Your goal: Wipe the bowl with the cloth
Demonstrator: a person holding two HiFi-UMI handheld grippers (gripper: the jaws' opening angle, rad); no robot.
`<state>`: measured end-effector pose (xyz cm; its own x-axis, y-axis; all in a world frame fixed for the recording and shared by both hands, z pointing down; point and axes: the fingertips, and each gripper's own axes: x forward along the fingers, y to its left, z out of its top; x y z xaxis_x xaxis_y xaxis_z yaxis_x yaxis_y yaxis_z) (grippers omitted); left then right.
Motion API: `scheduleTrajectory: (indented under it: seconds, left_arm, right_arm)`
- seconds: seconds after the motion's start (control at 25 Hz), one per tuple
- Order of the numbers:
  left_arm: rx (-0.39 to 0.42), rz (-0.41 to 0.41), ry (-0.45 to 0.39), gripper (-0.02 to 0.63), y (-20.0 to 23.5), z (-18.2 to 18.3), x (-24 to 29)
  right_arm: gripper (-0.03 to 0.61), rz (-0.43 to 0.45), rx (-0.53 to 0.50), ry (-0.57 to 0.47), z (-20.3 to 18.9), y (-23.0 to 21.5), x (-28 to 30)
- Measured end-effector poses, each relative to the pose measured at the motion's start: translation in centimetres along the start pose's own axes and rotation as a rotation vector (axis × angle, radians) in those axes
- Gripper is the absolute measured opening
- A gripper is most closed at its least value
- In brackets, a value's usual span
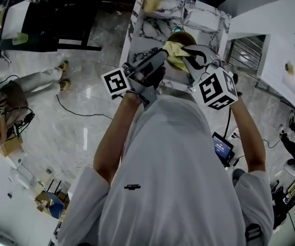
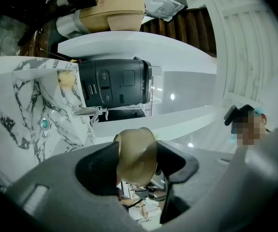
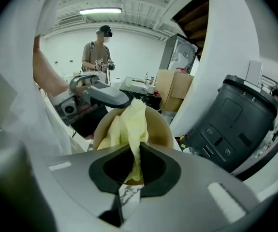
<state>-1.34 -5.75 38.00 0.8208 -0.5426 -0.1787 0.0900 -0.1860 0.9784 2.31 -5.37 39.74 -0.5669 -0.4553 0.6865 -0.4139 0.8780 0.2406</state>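
Note:
A tan bowl (image 2: 136, 153) is held off the counter, tilted on its side, with my left gripper (image 2: 138, 162) shut on its rim. In the right gripper view the bowl's (image 3: 159, 124) open side faces the camera. A pale yellow cloth (image 3: 126, 124) is bunched inside it. My right gripper (image 3: 133, 164) is shut on the cloth's lower end. In the head view the two grippers meet above the counter: the left gripper (image 1: 155, 63) comes from the left, the right gripper (image 1: 194, 55) from the right, and the cloth (image 1: 175, 54) lies against the bowl (image 1: 182, 36) between them.
A marble-patterned counter (image 1: 152, 22) lies just ahead. A black appliance (image 2: 114, 83) stands on it, close to the bowl's right (image 3: 230, 124). A person (image 3: 97, 50) stands in the background; another sits at the left (image 1: 3, 111). Cables trail on the floor (image 1: 80, 111).

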Motion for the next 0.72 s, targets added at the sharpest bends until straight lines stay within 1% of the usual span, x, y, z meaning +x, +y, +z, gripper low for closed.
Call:
scheduleTrajectory:
  seconds: [0.12,0.36,0.52,0.72]
  left_arm:
    - [0.004,-0.002,-0.013,0.245,0.0,0.5,0.4]
    - [0.005,0.008,-0.008,0.245,0.0,0.2,1.0]
    - [0.003,0.01,-0.008,0.244,0.1,0.1,1.0]
    - [-0.001,0.012,-0.003,0.244,-0.1,-0.4,0.8]
  right_arm:
    - [0.032,0.029,0.076,-0.035,0.6,0.3,0.0]
    - [0.032,0.048,0.19,-0.112,2.0,0.6,0.1]
    - [0.032,0.036,0.231,-0.148,2.7,0.1,0.4]
    - [0.032,-0.007,0.242,-0.192,3.6,-0.8,0.5]
